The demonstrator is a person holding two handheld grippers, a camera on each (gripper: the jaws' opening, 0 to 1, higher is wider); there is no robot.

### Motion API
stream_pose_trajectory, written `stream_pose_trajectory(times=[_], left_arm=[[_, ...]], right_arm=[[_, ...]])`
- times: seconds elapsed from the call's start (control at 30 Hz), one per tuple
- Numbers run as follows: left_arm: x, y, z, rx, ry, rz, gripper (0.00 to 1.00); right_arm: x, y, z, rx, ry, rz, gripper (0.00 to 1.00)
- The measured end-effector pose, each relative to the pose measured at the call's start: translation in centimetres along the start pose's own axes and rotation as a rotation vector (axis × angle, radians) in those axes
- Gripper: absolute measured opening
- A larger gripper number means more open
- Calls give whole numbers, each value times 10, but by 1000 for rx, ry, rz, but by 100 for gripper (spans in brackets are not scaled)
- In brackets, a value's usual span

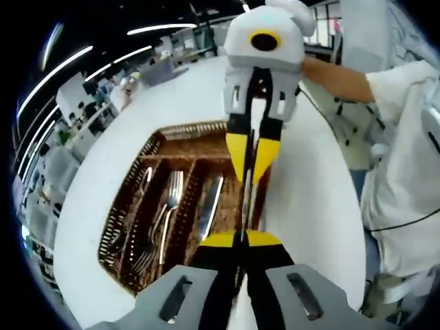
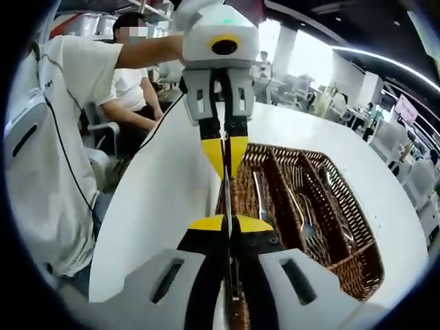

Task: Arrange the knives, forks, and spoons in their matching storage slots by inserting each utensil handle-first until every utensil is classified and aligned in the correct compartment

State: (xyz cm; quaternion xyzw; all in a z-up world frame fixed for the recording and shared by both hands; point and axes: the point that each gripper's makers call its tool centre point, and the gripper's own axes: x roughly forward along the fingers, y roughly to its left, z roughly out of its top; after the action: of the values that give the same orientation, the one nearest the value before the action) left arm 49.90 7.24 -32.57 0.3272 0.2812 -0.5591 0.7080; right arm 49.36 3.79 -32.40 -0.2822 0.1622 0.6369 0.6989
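A: Centre of the left gripper view, the left gripper has its yellow-tipped jaws pressed together on a thin knife, a flat strip of bright metal seen edge-on.

B: And dropping in from the top, the right gripper pinches the same knife from the far end, jaws closed on it too. The knife hangs over the right edge of the wicker cutlery tray.

A: Lovely coarse brown weave on that tray, long narrow compartments. A knife blade lies in one slot, forks with curved tines in the next, a spoon further left.

B: In the right gripper view, same story mirrored: right gripper low centre, left gripper above, steel sliver between them, beside the tray's left rim.

A: All on a smooth round white table.
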Motion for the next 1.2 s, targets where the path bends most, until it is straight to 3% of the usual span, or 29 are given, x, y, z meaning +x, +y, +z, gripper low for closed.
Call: stream_pose_trajectory(times=[0.57,1.2], left_arm=[[22,32,-24,-49,33,-32,2],[46,39,-44,-66,90,-82,2]], right_arm=[[27,-26,-19,74,27,60,4],[48,-31,-43,158,83,121,4]])
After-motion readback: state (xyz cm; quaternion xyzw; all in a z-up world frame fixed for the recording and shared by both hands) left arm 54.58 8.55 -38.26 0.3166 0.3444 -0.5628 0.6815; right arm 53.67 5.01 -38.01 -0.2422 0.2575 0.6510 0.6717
